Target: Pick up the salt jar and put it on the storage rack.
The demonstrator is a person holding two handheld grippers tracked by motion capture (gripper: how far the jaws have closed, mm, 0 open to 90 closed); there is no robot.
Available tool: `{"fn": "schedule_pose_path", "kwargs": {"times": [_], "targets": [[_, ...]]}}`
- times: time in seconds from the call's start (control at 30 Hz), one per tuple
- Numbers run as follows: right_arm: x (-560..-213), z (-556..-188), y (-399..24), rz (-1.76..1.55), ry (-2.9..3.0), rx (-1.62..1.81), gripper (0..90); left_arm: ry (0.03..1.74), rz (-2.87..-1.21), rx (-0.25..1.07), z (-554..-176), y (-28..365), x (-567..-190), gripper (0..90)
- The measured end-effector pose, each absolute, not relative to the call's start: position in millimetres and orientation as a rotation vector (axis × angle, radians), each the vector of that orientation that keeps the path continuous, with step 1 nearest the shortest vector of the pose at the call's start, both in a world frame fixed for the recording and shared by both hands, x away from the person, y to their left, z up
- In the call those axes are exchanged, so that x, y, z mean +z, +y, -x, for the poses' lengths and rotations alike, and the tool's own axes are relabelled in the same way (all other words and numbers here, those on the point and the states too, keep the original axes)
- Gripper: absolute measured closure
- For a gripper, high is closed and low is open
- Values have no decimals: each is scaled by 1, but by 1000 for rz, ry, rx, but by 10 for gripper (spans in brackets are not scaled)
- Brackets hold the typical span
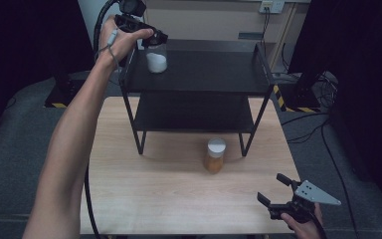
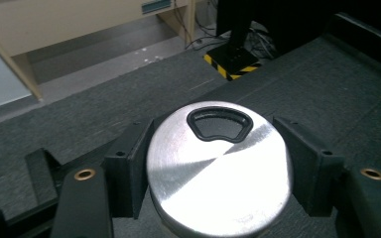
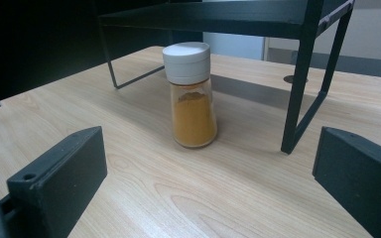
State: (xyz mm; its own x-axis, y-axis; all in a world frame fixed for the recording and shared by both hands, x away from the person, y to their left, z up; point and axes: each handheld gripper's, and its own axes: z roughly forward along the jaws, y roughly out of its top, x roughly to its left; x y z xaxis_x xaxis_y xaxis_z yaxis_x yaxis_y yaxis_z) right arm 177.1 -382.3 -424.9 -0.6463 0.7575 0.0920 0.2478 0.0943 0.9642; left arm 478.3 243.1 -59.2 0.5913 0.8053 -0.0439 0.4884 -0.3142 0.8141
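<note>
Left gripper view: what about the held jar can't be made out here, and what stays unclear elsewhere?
- Left gripper view: the jar with white powder shows its metal lid; body and contents sit beneath it, bottom edge cut off.
- High view: the left gripper and hand cover that jar's lid; whether it rests on the black shelf is unclear.
- Right gripper view: the orange spice jar shows no readable label.

An orange-powder jar (image 1: pixel 214 155) with a white cap stands on the wooden table (image 1: pixel 154 189), beside a shelf leg.

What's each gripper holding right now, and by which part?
The left gripper clamps a shaker jar of white powder by its metal lid, over the top shelf. The right gripper is open, holding nothing.
</note>
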Motion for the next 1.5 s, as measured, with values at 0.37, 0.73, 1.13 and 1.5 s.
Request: {"fn": "schedule_pose_path", "kwargs": {"times": [0.37,0.73,1.13,1.5], "targets": [[-425,-177,-383,-976,1949,1577,7,956,-1896,563,-464,237,-62,84],[-424,-177,-382,-967,1959,1576,7,770,-1706,555,-426,261,-76,66],[-423,-178,-380,-956,1971,1568,7,605,-1744,483,-383,280,-103,66],[-423,-179,-379,-952,1977,1561,7,500,-1792,447,-343,291,-142,66]]}}
